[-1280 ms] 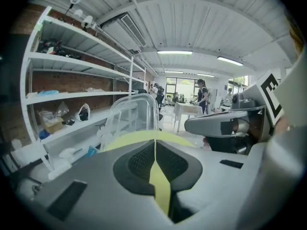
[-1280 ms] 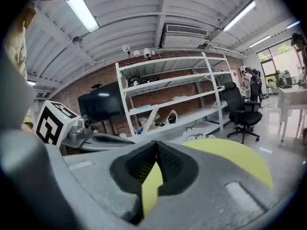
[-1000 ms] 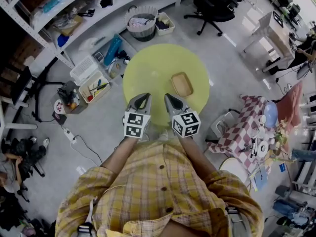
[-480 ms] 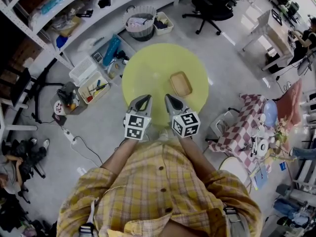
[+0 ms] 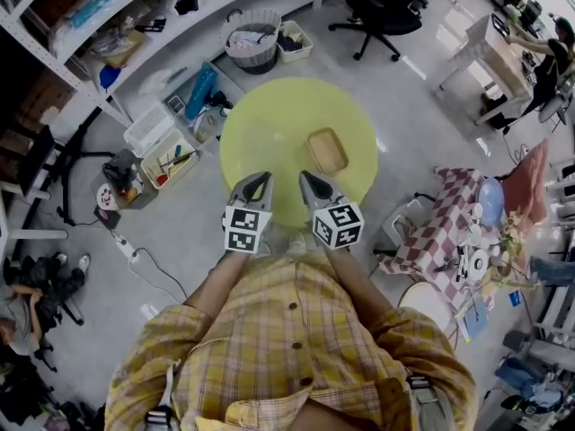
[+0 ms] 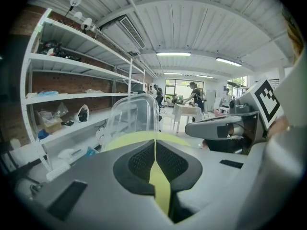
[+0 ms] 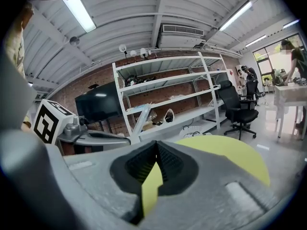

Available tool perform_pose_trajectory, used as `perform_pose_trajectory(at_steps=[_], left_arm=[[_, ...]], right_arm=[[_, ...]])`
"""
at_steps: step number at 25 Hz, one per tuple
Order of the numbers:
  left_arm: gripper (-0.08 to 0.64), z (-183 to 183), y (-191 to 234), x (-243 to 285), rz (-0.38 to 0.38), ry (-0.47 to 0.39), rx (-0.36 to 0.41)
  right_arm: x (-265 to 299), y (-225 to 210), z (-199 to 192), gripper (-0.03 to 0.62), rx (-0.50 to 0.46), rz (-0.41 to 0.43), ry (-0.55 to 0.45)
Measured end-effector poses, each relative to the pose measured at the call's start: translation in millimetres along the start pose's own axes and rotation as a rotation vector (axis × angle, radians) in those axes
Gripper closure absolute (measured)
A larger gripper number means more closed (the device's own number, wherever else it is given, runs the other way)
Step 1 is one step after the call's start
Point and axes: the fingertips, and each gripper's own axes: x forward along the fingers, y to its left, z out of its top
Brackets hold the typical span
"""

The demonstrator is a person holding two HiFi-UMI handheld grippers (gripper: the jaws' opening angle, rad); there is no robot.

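Left gripper point(image 5: 258, 180): jaws pressed together, empty, above the near edge of the yellow tabletop point(image 5: 269, 124).
Right gripper point(image 5: 308, 180): jaws closed, empty, just beside the left.
Box point(image 5: 327, 151): on the tabletop, beyond the right jaws, untouched.

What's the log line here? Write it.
left gripper: shut, empty | right gripper: shut, empty | both over edge of round yellow table | clear rectangular plastic container: on table, untouched

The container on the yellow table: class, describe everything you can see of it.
The container is a rounded-corner rectangle that looks tan from the head view; the left gripper view shows clear, plastic-looking walls. It stands upright on the round yellow table, right of its middle, beyond the right tool. Only the table touches it; what it holds cannot be told.
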Motion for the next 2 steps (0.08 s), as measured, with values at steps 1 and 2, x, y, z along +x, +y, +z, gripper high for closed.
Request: perform_pose_trajectory(at_steps=[1,2], left_arm=[[0.546,-0.3,-0.9,0.2,-0.001,0.0,0.001],[0.546,-0.6,-1.8,0.5,-0.001,0.001,0.001]], right_arm=[[-0.4,-0.1,-0.8,0.594,-0.002,0.0,0.001],[-0.9,-0.2,-1.6,0.595,-0.005,0.001,0.002]])
